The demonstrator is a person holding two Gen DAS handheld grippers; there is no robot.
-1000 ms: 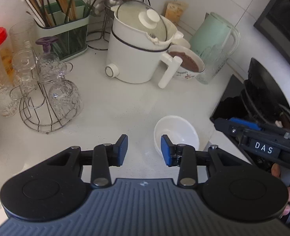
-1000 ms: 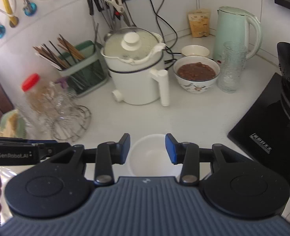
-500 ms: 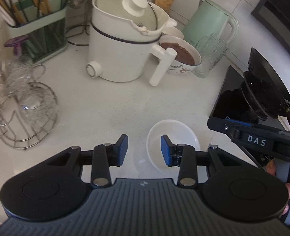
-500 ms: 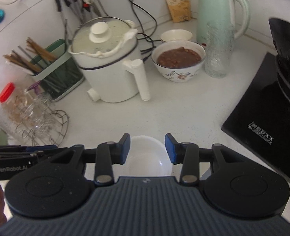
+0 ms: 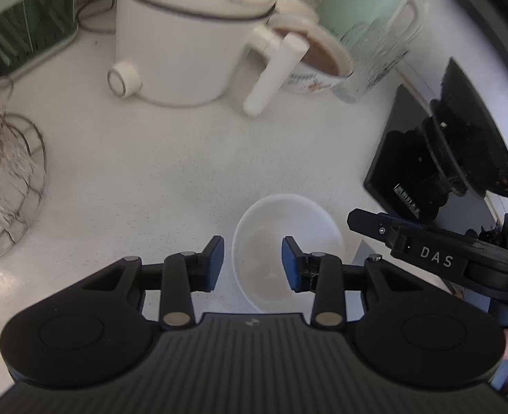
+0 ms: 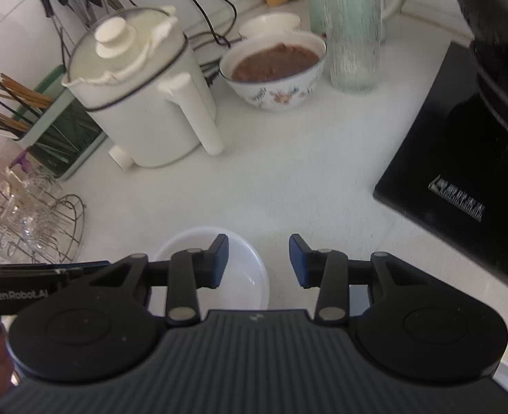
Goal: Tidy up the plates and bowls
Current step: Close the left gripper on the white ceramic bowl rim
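Two hand-held grippers, left point(image 5: 252, 264) and right point(image 6: 258, 260), both parted and empty. White bowl point(image 5: 288, 241) on desk point(image 5: 167, 172): twelve o'clock from left, nearer; ten o'clock from right.

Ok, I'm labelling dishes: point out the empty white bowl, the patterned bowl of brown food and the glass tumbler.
empty white bowl point(image 5: 288, 220), left wrist view, inner far wall.
patterned bowl point(image 6: 281, 95), right wrist view, painted outer side.
glass tumbler point(image 6: 354, 51), right wrist view, ribbed side.

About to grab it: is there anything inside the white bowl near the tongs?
The white bowl looks empty: its bare white inside shows in the left wrist view. The near part of its floor is hidden behind the left tongs, so that part cannot be checked.
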